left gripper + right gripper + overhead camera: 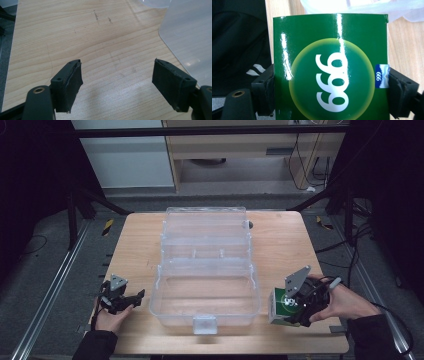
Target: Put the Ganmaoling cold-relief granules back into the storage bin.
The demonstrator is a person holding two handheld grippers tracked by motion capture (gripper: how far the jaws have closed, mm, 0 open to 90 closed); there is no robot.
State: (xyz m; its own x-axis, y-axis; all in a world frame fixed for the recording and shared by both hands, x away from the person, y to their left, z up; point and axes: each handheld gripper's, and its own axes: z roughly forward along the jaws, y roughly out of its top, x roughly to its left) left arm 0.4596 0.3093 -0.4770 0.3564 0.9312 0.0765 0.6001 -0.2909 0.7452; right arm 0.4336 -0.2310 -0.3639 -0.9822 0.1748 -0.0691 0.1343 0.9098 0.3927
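1 claw (332, 82) grips green box (329, 65) reading 999.

The left gripper (131, 299), at seven o'clock, is held low in the left hand (111, 316), jaws spread wide and pointing toward three. The right gripper (286, 312), at five o'clock in the right hand (345, 302), is clamped on a green box (330, 67).

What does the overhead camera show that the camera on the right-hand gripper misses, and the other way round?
High view: the left gripper, open over bare table, and the whole clear plastic case with its lid up. Right gripper view: the green box close up, its white digits and small blue label. Both: the right gripper shut on that box, beside the case.
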